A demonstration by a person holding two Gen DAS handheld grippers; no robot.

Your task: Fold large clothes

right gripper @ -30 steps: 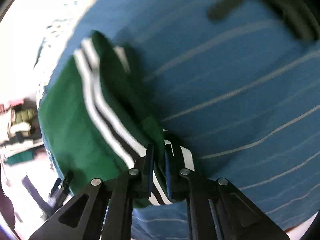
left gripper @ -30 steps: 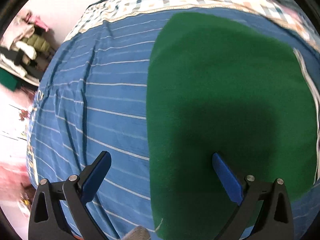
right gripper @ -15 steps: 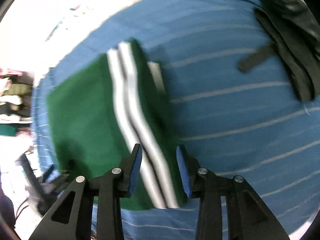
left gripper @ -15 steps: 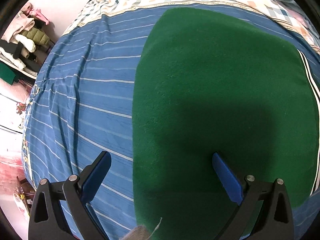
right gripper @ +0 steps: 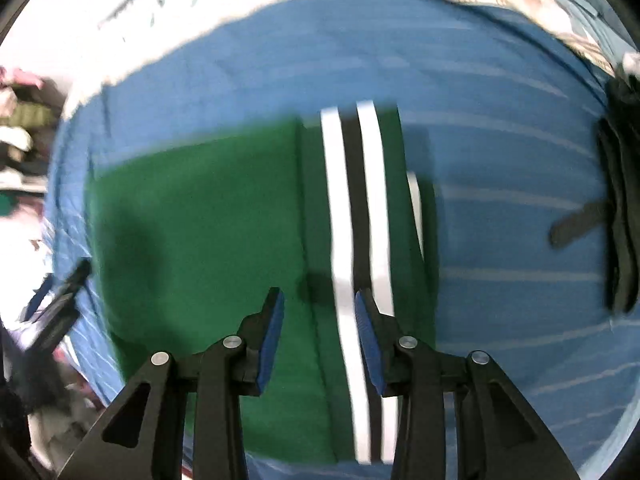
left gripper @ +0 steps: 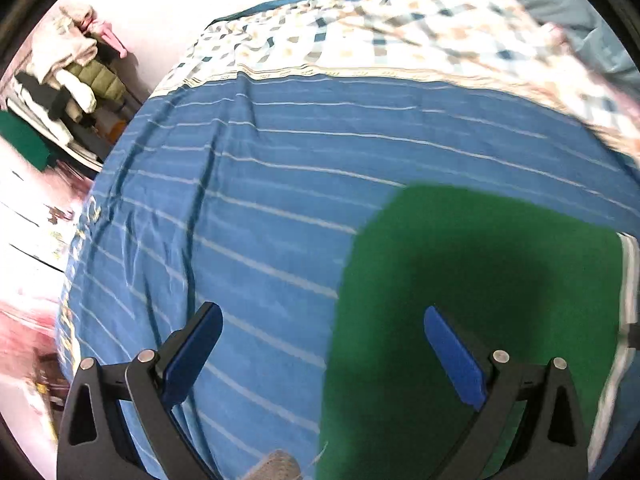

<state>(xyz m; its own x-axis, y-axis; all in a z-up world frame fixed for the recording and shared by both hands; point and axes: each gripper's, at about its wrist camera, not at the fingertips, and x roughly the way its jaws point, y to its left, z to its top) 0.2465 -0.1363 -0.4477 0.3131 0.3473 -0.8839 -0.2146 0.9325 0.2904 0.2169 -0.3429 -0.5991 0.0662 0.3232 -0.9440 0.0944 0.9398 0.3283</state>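
Note:
A folded green garment (left gripper: 480, 280) lies flat on the blue striped bed sheet (left gripper: 280, 180). In the right wrist view the green garment (right gripper: 200, 220) has a white and black striped band (right gripper: 356, 200) along its right side. My right gripper (right gripper: 318, 296) hovers above that band, open, with nothing between its pads. My left gripper (left gripper: 320, 312) is wide open over the garment's left edge, one finger above the sheet and the other above the green cloth. Neither gripper holds anything.
A checked quilt (left gripper: 380, 40) covers the far end of the bed. A dark garment with a strap (right gripper: 620, 220) lies on the sheet to the right. Piled clothes on a rack (left gripper: 72, 72) stand beyond the bed's left side.
My right gripper let go of the striped edge, opened and rose, and the garment now lies flat. My left gripper moved off to the left, so the garment sits lower right in its view.

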